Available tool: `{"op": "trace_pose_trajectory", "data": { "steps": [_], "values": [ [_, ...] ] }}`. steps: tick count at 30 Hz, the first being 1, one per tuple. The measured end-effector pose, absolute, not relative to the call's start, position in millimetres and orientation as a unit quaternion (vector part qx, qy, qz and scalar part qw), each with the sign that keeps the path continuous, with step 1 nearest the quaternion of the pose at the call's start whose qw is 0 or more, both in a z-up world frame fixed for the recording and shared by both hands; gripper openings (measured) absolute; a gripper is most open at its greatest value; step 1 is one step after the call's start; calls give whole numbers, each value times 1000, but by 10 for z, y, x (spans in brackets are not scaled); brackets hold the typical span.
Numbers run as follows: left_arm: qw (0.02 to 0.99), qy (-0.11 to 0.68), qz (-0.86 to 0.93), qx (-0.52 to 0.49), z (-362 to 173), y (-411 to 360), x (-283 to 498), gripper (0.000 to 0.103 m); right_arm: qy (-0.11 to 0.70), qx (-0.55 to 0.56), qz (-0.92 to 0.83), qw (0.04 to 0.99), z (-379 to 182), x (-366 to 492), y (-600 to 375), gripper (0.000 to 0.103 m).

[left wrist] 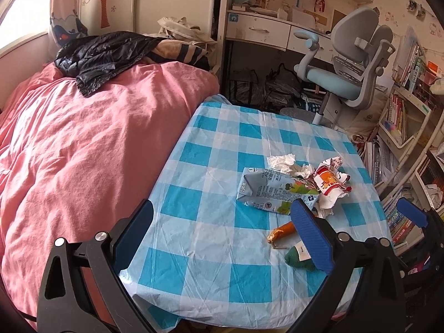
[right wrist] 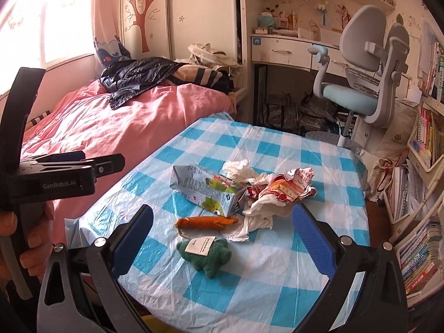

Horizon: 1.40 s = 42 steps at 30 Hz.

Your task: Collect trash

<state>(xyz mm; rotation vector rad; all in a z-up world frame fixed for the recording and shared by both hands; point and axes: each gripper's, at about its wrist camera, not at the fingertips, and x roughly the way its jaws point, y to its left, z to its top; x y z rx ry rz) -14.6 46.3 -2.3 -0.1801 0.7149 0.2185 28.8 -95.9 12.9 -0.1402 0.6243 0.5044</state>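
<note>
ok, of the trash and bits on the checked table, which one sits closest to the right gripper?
The green felt toy with the white tag: it lies nearest the open right gripper. The orange carrot toy, milk carton and crumpled wrappers lie farther back.

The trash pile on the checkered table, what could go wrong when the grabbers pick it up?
The orange carrot toy and green plush toy lie right beside the crumpled tissues, so the open right gripper might grab a toy as trash. The flattened milk carton lies against the crumpled wrapper, so lifting one could drag the other along the plastic tablecloth.
</note>
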Motion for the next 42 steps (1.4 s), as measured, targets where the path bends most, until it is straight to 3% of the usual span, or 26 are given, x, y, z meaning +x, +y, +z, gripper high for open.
{"op": "trace_pose_trajectory", "data": {
  "steps": [42],
  "values": [
    [929,340,102,-101,60,501,-208,96,334,-108,262,899,-94,313,-653,97]
  ]
}}
